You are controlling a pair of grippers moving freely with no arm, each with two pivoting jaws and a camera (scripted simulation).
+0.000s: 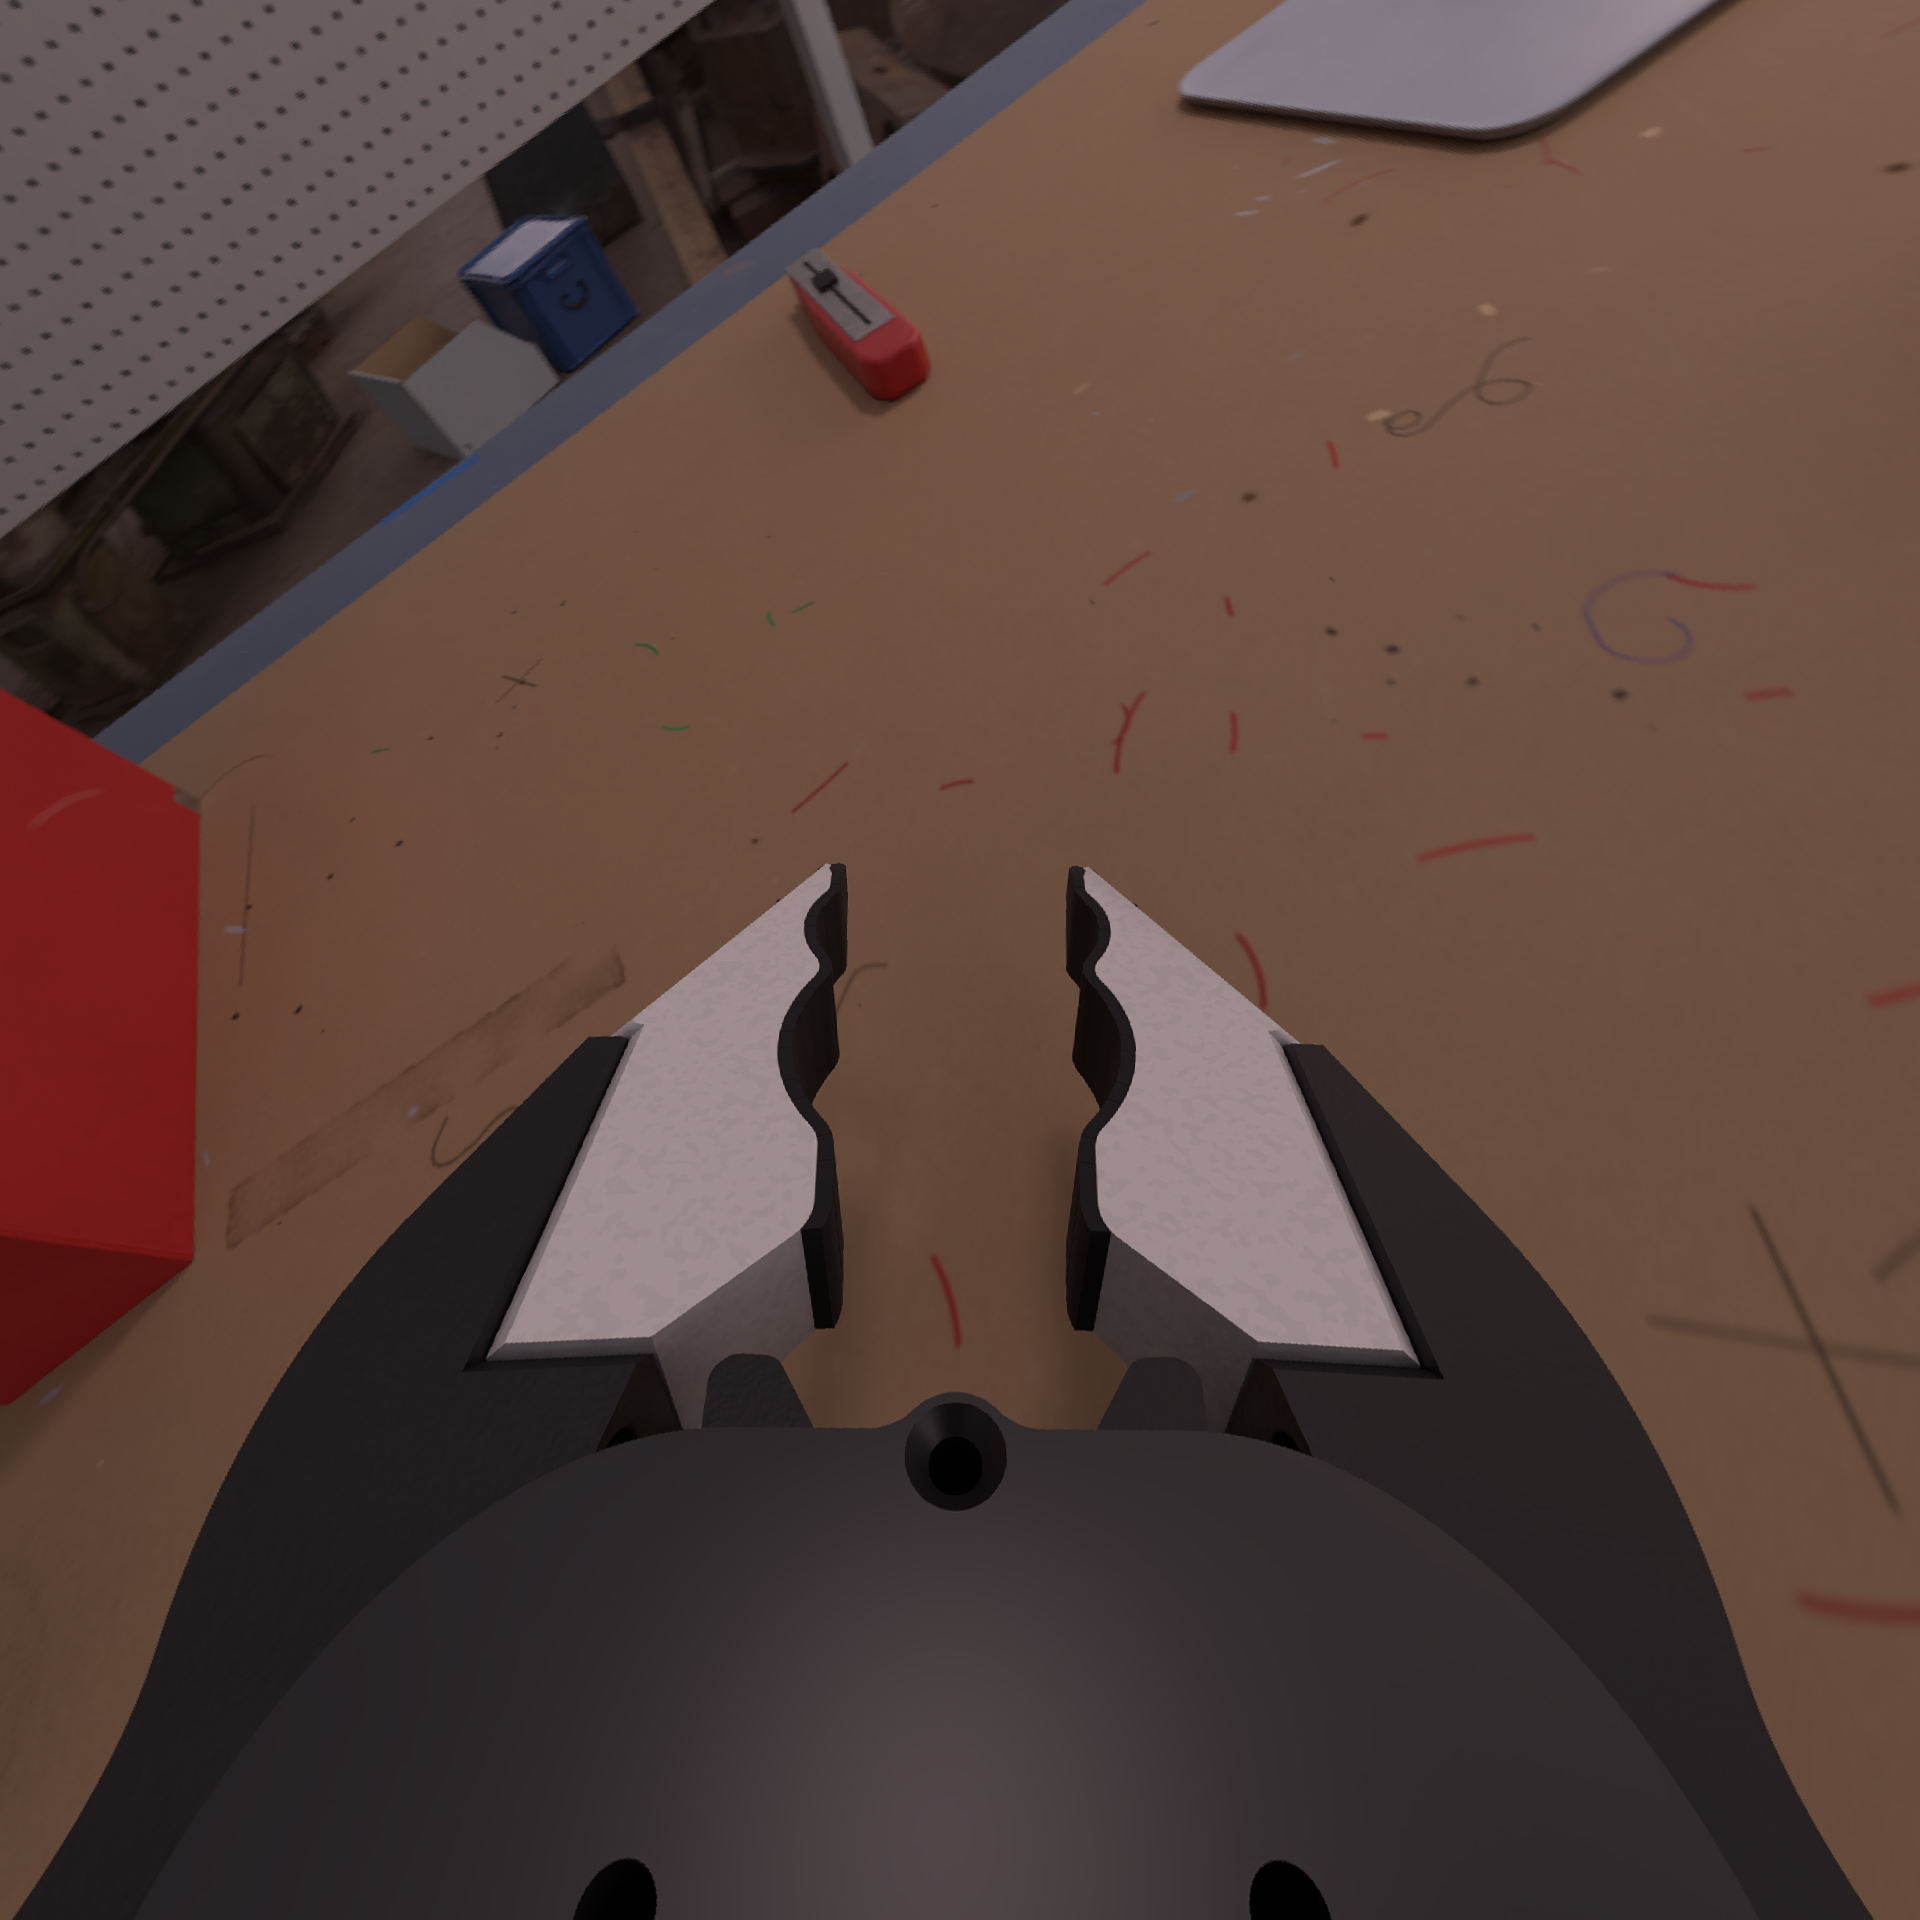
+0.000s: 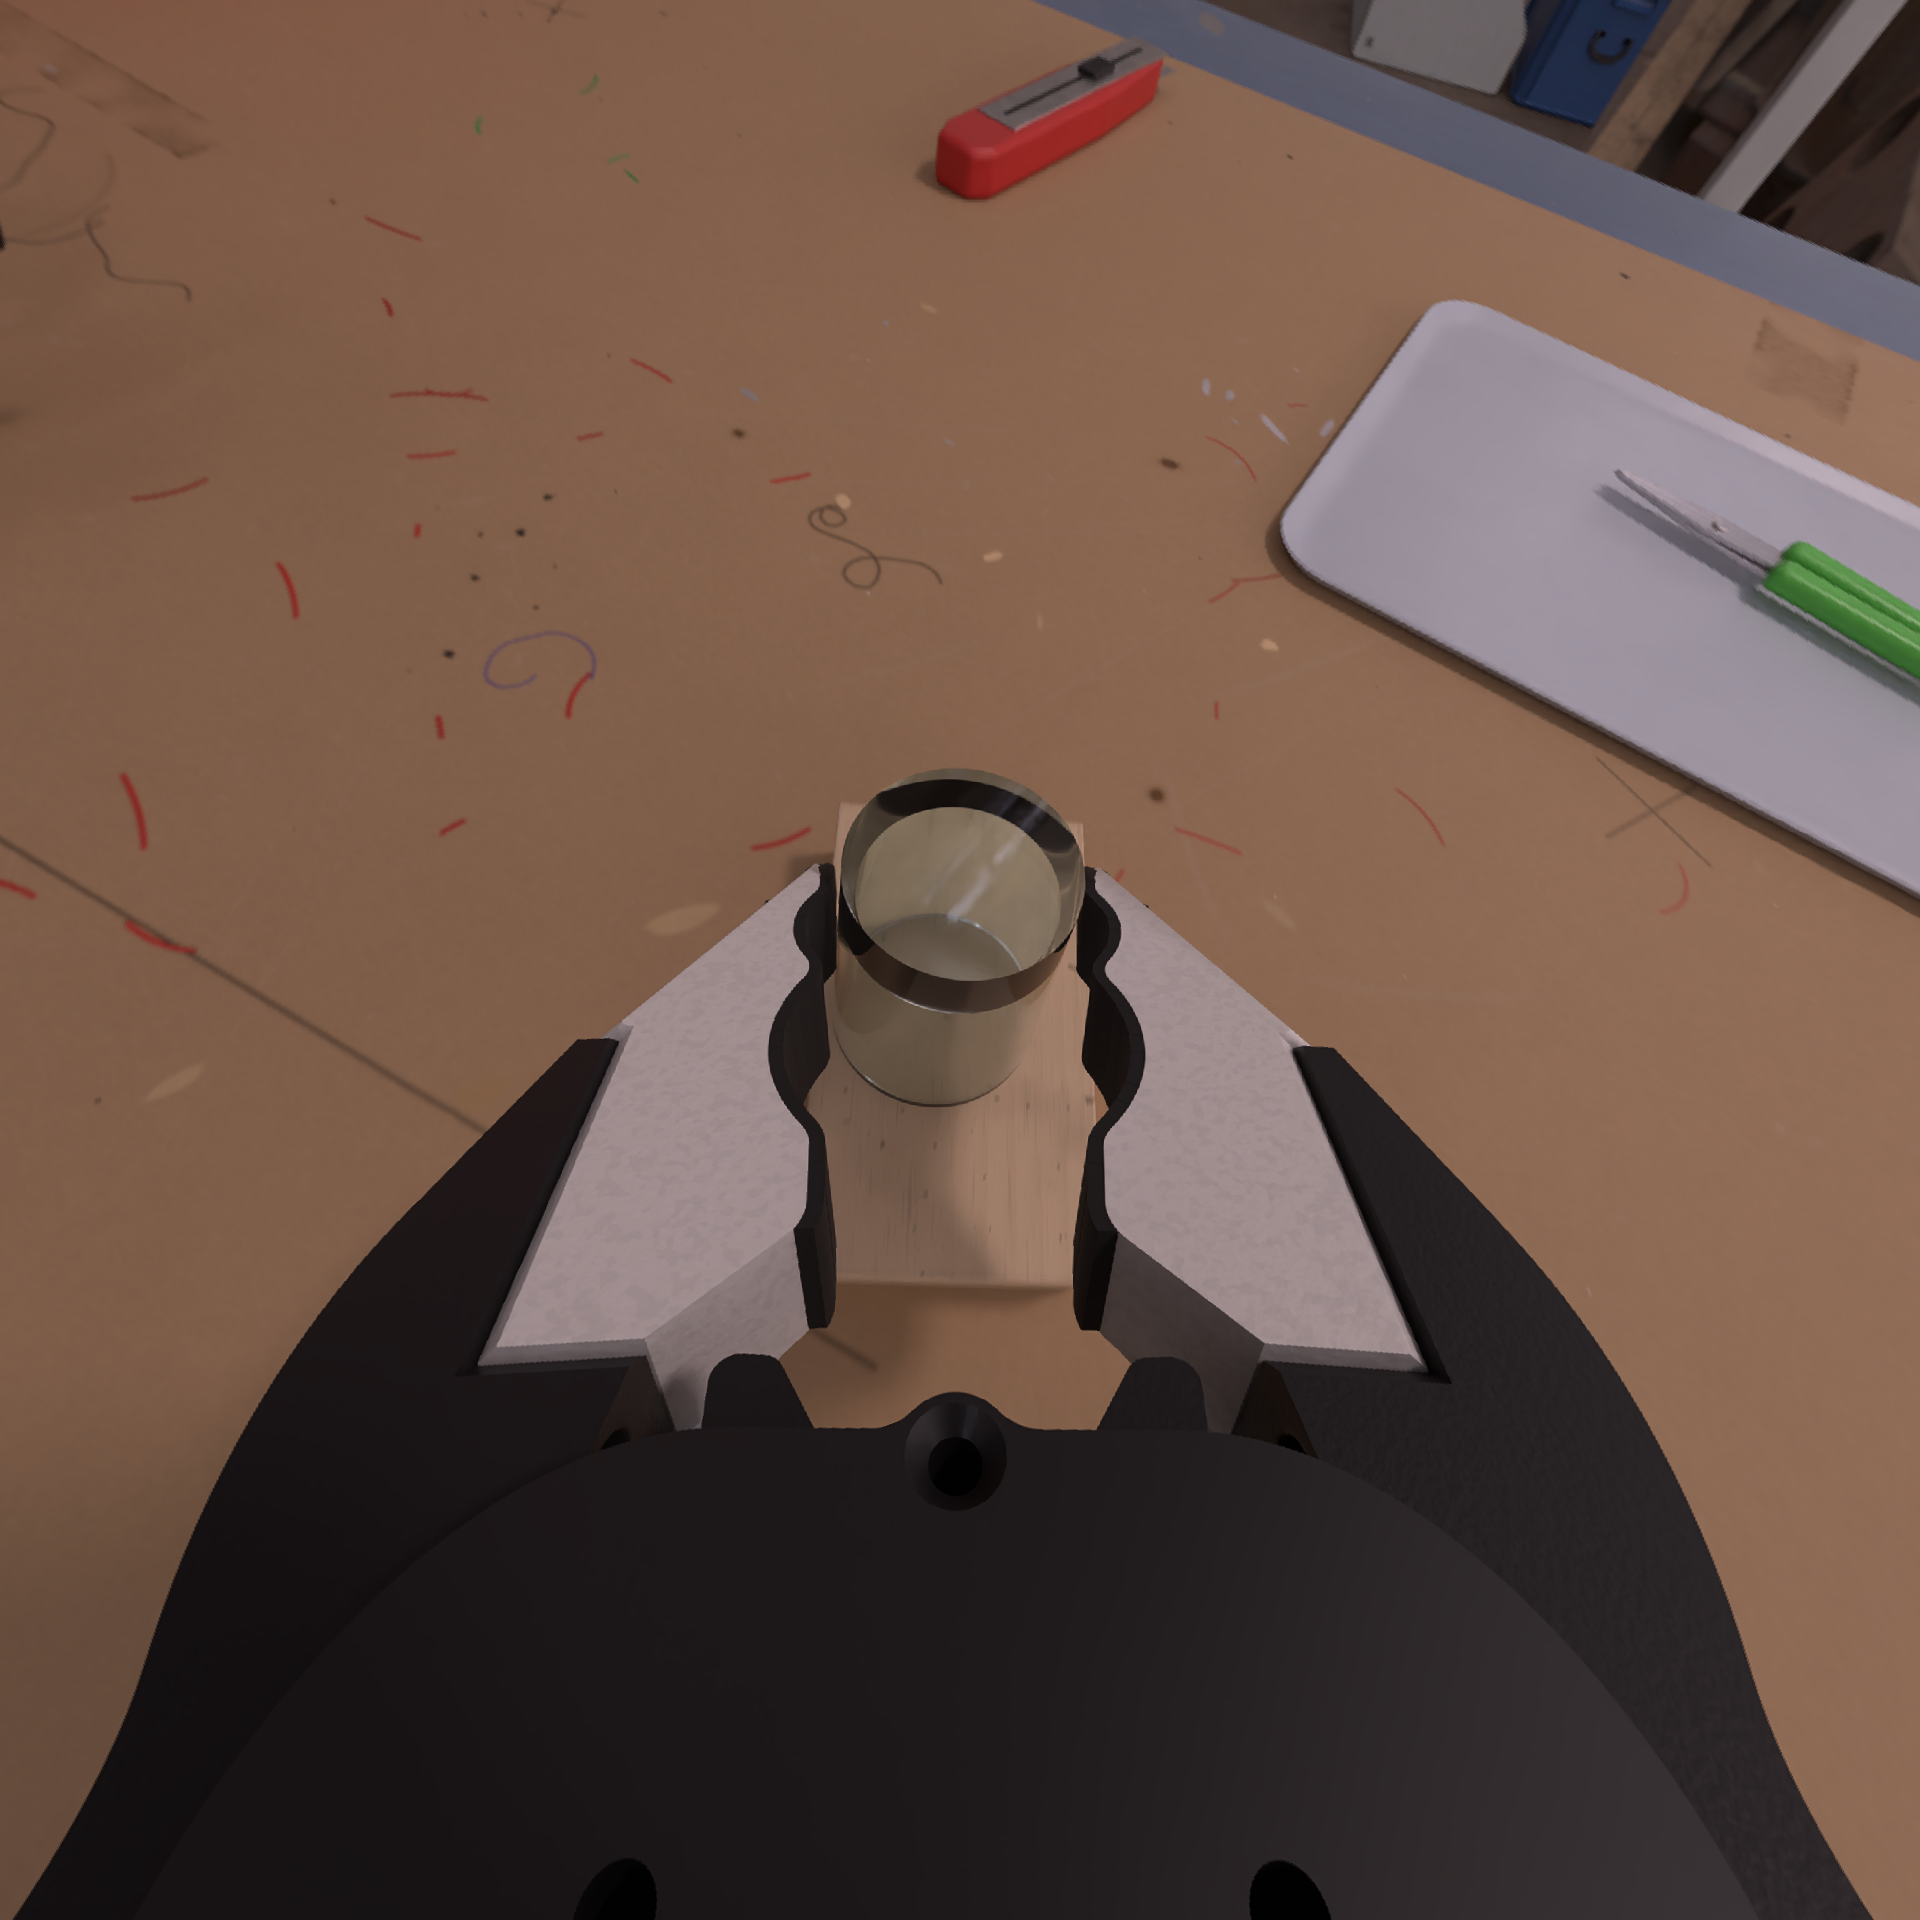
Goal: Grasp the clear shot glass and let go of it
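Observation:
The clear shot glass (image 2: 935, 1029) stands upright on a small pale wooden block (image 2: 956, 1195) on the brown table, in the right wrist view. My right gripper (image 2: 956, 883) has its fingertips on both sides of the glass near the rim; both pads touch it, so it is shut on the glass. My left gripper (image 1: 956, 873) is open and empty above bare table, and the glass does not show in its view.
A red utility knife (image 2: 1044, 125) lies near the far table edge, also in the left wrist view (image 1: 860, 327). A white tray (image 2: 1558, 582) at right holds green-handled scissors (image 2: 1818, 603). A red box (image 1: 94, 1039) stands left of my left gripper.

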